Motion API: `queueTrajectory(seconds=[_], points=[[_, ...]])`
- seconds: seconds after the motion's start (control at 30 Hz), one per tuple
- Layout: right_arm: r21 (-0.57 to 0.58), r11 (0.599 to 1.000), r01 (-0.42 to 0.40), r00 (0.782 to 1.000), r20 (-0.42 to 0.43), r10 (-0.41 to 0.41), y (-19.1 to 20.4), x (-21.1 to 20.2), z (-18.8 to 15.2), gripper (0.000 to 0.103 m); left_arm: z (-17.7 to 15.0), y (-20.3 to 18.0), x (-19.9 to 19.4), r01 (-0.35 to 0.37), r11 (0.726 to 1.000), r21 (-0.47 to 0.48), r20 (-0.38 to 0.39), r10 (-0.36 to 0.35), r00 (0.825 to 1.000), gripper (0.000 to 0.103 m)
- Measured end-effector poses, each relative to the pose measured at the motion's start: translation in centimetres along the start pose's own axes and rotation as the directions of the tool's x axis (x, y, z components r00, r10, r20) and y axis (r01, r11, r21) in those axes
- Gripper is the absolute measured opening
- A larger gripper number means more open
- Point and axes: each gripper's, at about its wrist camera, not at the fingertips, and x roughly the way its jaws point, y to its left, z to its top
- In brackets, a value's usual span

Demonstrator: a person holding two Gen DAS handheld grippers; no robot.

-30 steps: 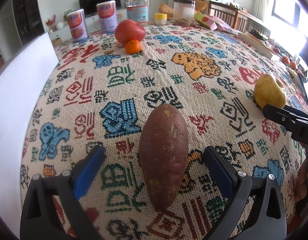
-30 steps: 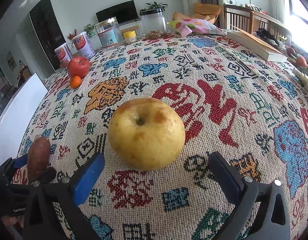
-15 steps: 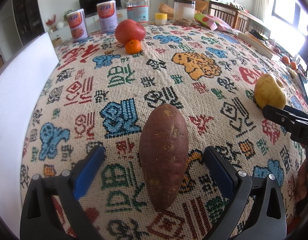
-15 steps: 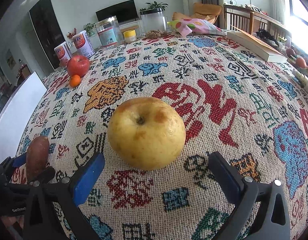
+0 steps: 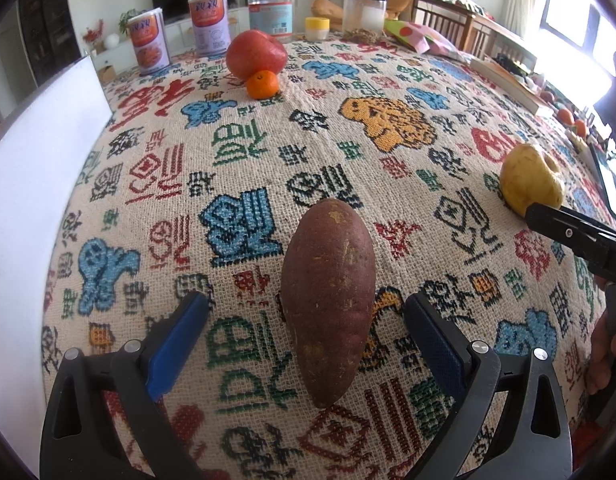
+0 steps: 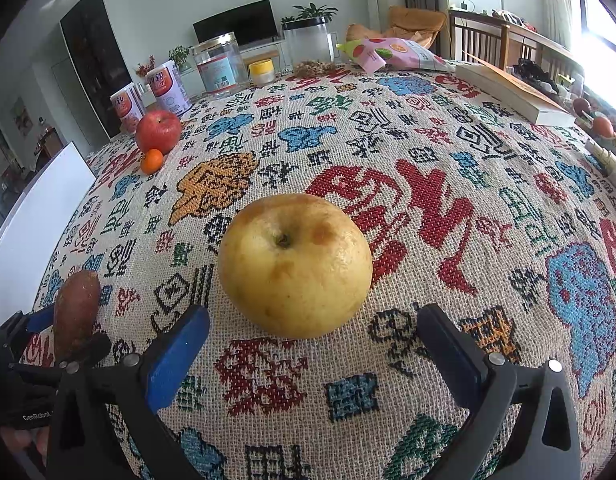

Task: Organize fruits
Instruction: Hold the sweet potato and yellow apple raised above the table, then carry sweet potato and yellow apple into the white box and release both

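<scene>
A brown sweet potato [image 5: 328, 304] lies lengthwise on the patterned tablecloth, its near end between the open fingers of my left gripper [image 5: 308, 328], untouched. A yellow apple [image 6: 293, 264] sits stem up just ahead of my open right gripper [image 6: 312, 332], apart from both fingers. The yellow apple also shows at the right of the left wrist view [image 5: 532, 184], and the sweet potato at the left of the right wrist view [image 6: 75, 316]. A red apple [image 5: 255, 54] and a small orange [image 5: 261, 84] sit together at the far side.
A white board [image 5: 31, 184] stands along the table's left edge. Two cans [image 5: 147, 46], glass jars [image 5: 271, 8], a yellow-lidded pot [image 5: 316, 28] and a snack bag [image 6: 392, 54] line the far edge. A book [image 6: 512, 94] lies at far right.
</scene>
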Motion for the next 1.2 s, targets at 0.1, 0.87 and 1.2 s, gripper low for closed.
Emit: queueTrajectory(seconds=[0.1, 0.87, 1.2], points=[[0.083, 0.984, -0.159, 0.987, -0.007, 0.16, -1.9, -1.5, 0.4, 0.103, -0.2, 1.7, -2.0, 0.076, 0.997, -0.031, 0.01, -0.076, 0.997, 0.099], [-0.151, 0.987, -0.047, 0.965, -0.264, 0.006, 3.8, -0.2, 4.9, 0.069, -0.3, 3.8, -7.6, 0.324, 0.907, -0.27, 0.021, -0.331, 0.943, 0.041], [-0.267, 0.752, -0.603, 0.795, -0.276, 0.54, 28.5, -8.0, 5.9, 0.069, -2.5, 24.3, -21.7, 0.197, 0.768, -0.61, 0.193, -0.097, 0.976, 0.041]])
